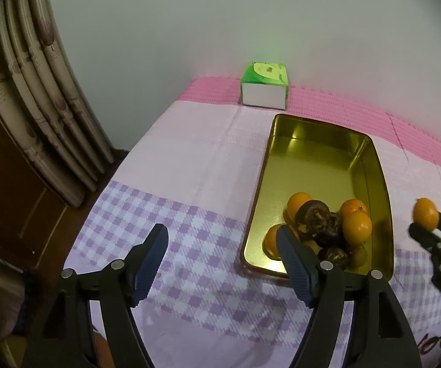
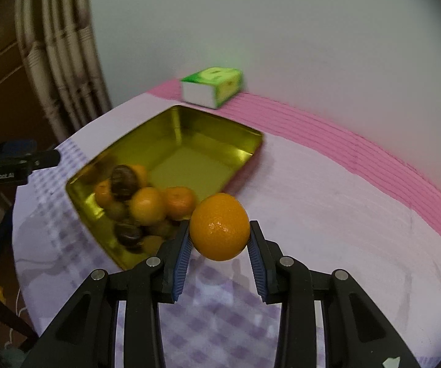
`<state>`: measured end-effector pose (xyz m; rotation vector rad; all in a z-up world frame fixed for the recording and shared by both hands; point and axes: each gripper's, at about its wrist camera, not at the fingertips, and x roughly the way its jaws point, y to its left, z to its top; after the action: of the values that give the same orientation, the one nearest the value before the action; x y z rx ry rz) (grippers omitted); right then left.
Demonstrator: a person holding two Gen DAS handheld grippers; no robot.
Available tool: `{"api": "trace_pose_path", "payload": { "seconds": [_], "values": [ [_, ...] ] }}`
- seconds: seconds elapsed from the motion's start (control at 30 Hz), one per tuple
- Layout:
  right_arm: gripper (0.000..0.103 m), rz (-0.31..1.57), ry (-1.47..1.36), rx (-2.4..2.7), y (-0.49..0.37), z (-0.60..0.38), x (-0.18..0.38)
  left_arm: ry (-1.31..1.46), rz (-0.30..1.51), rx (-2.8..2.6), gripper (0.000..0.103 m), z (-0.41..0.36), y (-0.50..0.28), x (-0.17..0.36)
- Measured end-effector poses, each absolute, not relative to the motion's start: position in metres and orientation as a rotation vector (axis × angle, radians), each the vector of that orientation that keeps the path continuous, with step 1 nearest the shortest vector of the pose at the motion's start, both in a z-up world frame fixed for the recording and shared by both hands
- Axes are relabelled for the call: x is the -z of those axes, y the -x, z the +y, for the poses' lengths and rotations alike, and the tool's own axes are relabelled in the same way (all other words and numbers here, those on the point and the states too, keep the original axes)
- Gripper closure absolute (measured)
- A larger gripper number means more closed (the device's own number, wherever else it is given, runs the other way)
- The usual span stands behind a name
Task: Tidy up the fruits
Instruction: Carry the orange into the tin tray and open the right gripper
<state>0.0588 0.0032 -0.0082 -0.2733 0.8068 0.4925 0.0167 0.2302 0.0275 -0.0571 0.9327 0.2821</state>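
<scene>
Gold tin tray [image 2: 220, 141] sits on checked desk cloth [image 2: 327, 214], long axis toward the wall, fruit pile [image 2: 140, 202] at its near end. Right tongs [image 2: 219, 239] clenched on an orange [image 2: 219, 226], just right of the tray; drop lies leftward. Left tongs [image 1: 222, 245] released, holding nothing, by the tray's left rim.

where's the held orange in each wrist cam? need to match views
Left wrist: the held orange is at the far right edge, pinched in the right gripper, to the right of the gold tin.
Right wrist: it sits low in the centre, gripped in the right gripper, beside the tin's near right corner.
Shared landmark: the green tissue box against the wall behind the tin.
</scene>
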Motion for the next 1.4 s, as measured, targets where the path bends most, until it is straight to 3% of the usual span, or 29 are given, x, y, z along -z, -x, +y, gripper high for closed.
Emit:
{"api": "trace_pose_path", "payload": {
  "seconds": [1.4],
  "values": [
    [0.070, 0.885, 0.359, -0.528, -0.076, 0.085, 0.049, 0.096, 0.946, -0.285, 0.024, 0.237, -0.005, -0.027]
  ]
}}
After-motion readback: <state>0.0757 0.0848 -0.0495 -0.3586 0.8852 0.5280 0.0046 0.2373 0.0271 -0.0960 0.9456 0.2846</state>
